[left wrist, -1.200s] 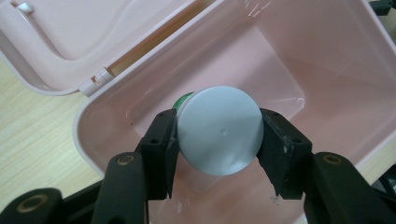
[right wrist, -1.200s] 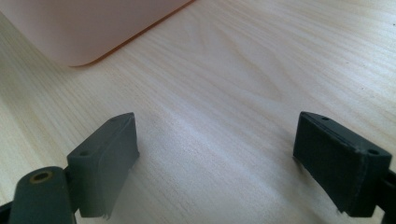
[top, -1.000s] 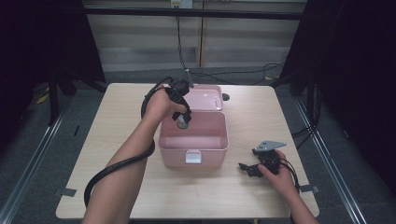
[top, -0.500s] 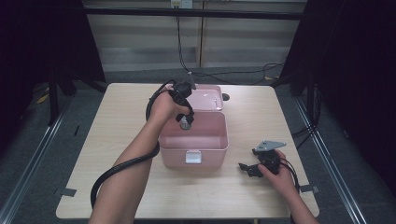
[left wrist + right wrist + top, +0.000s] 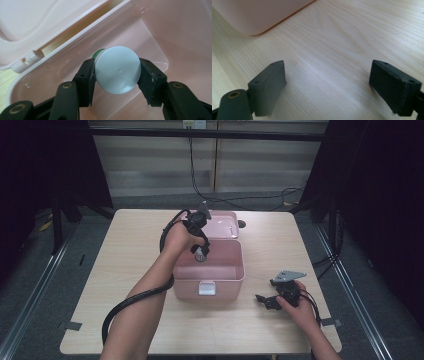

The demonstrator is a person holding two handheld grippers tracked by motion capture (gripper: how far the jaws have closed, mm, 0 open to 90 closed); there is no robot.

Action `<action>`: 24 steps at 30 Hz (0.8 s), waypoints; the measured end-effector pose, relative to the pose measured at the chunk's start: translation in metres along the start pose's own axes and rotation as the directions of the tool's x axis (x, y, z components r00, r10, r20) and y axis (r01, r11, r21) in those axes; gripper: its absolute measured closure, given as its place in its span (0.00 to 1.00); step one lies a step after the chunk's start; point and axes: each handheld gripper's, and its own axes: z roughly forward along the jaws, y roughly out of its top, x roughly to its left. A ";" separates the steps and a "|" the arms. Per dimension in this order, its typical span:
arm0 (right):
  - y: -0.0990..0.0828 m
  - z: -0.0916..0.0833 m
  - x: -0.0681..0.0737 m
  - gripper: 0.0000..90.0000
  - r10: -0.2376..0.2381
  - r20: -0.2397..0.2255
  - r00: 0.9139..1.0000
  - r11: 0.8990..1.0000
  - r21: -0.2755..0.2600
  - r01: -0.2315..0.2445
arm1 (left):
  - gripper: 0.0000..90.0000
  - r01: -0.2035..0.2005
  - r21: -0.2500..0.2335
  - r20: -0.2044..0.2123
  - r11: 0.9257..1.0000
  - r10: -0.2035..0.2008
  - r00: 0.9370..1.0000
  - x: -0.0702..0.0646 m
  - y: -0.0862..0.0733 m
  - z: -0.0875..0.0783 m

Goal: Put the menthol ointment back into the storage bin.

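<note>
- The white-capped bottle (image 5: 117,70), green just below its cap, is clamped between the jaws of the left gripper (image 5: 201,253) and hangs inside the open pink box (image 5: 235,270), near its back wall.
- Judged progress: carried in, not yet let go; lowering and release remain.
- The box, mid-tabletop, looks otherwise bare; its lid (image 5: 222,225) lies folded back toward the far edge.
- The right gripper (image 5: 328,87) rests wide apart, holding nothing, on the table (image 5: 130,245) near the right front corner.
</note>
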 end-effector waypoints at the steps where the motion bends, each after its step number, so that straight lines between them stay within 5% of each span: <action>1: 0.000 0.000 0.000 0.14 0.000 0.000 1.000 1.000 0.000 0.000 | 0.56 0.002 -0.002 -0.001 1.000 -0.002 1.000 0.000 0.000 0.001; 24: 0.000 0.000 0.000 0.14 0.000 0.000 1.000 1.000 -0.003 0.000 | 0.56 0.023 0.005 0.014 1.000 -0.023 1.000 0.000 0.001 0.027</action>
